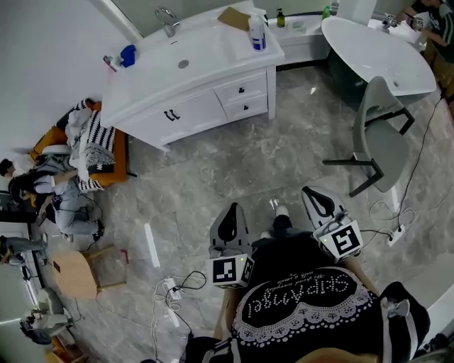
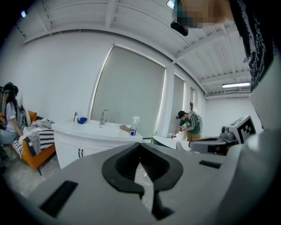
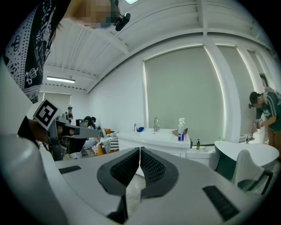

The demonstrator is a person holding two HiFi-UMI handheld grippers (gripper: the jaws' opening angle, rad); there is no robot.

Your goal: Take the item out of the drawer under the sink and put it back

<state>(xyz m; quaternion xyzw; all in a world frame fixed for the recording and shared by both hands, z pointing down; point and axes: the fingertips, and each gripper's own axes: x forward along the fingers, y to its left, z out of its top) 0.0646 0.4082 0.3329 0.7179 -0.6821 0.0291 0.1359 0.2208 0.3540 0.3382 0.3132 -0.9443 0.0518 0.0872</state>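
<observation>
- Jaws on the left gripper (image 2: 140,145) are pressed together at the tips, with nothing caught between them.
- The right gripper (image 3: 140,150) is the same: fully closed and empty, its ribbed pads meeting along one line.
- From above, both are held low and close in front of the person's body, the left gripper (image 1: 232,211) and the right gripper (image 1: 317,197) side by side over the marbled floor (image 1: 234,170), each pointing towards the vanity (image 1: 202,74).
- That white vanity stands well apart from the person, across open floor, with the sink (image 1: 183,62) set in its top and a faucet (image 1: 167,20) behind the basin.
- Its two small drawers (image 1: 242,98), stacked at the right end of the front, are both pushed shut, so the item cannot be seen.
- A spray bottle (image 1: 257,32) stands upright on the counter's right end.
- To the right, a grey chair (image 1: 379,138) sits beside a white oval table (image 1: 376,49).
- At the left wall, people sit around an orange sofa (image 1: 117,166) heaped with striped cloth.
- Cables (image 1: 170,291) trail over the floor near the person's left side.
</observation>
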